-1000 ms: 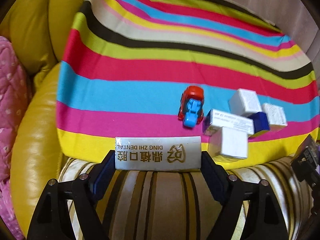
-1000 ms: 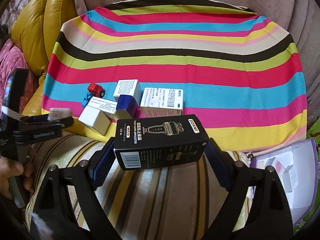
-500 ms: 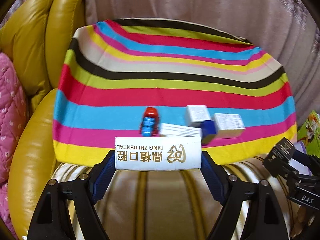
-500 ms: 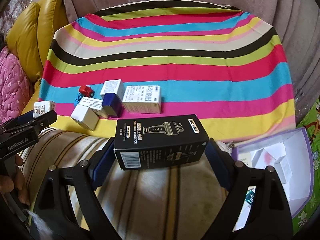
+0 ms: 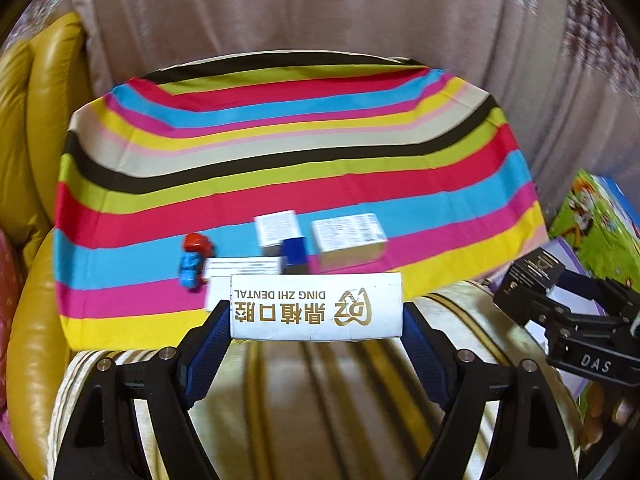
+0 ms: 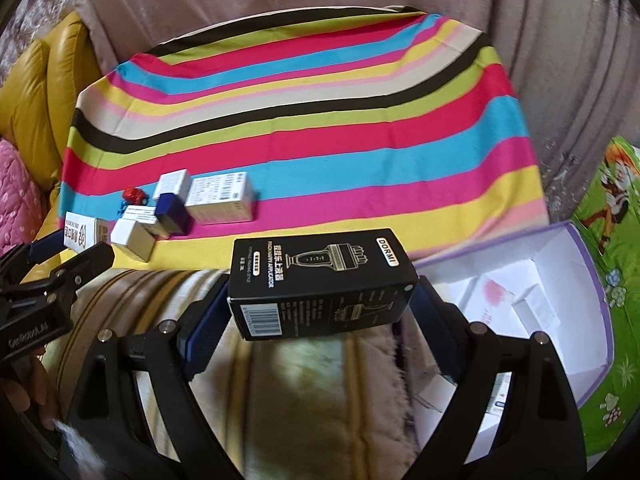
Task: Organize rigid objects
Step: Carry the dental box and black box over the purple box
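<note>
Left gripper [image 5: 316, 318] clamps a white dental box [image 5: 316, 306] end to end across its long axis, so the printed face stays level and clear of the striped cloth [image 5: 280, 152]. Right gripper [image 6: 320, 300] likewise grasps a black applicator box [image 6: 320, 280] by its two short ends, carried above the cushion and beside the open purple-edged carton [image 6: 560, 300] at its right, judged the likely destination. Unsorted items lie clustered at the cloth's near edge: small white boxes [image 5: 348, 236], a blue box [image 5: 294, 254], and a red-and-blue toy car [image 5: 194, 258].
</note>
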A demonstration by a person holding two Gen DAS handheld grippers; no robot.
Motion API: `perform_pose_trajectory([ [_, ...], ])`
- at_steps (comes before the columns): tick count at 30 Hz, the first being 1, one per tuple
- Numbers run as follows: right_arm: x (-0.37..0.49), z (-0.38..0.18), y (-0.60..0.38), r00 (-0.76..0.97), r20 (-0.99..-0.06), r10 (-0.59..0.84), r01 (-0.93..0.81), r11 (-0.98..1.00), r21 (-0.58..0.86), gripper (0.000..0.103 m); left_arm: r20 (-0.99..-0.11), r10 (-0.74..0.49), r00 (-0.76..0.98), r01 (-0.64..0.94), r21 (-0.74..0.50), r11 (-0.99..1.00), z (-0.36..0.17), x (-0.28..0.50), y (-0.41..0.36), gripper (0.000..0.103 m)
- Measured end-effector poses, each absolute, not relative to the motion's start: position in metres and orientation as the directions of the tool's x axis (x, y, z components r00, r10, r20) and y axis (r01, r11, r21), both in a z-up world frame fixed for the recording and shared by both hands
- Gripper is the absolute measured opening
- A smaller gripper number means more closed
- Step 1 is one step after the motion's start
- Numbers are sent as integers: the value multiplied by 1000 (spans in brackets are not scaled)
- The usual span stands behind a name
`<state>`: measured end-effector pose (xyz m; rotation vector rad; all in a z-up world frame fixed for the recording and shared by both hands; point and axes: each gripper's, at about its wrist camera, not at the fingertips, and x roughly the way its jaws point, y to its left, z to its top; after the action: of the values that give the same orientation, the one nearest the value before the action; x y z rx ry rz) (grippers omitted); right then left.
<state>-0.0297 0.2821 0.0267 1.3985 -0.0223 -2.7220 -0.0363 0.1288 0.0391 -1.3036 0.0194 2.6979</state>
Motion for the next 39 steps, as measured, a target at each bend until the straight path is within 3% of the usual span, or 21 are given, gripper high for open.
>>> perform_pose_trajectory([
  [20,-5,24,376,-586,-810,39,-122,-992,41,89,-777,276,-566,-398,-36,-917,43,-23,242,83],
  [39,25,22,471,-546,-812,207,-326,-945,-22,89,-815,430,-388,-612,-121,-781,30,-13,333,83],
])
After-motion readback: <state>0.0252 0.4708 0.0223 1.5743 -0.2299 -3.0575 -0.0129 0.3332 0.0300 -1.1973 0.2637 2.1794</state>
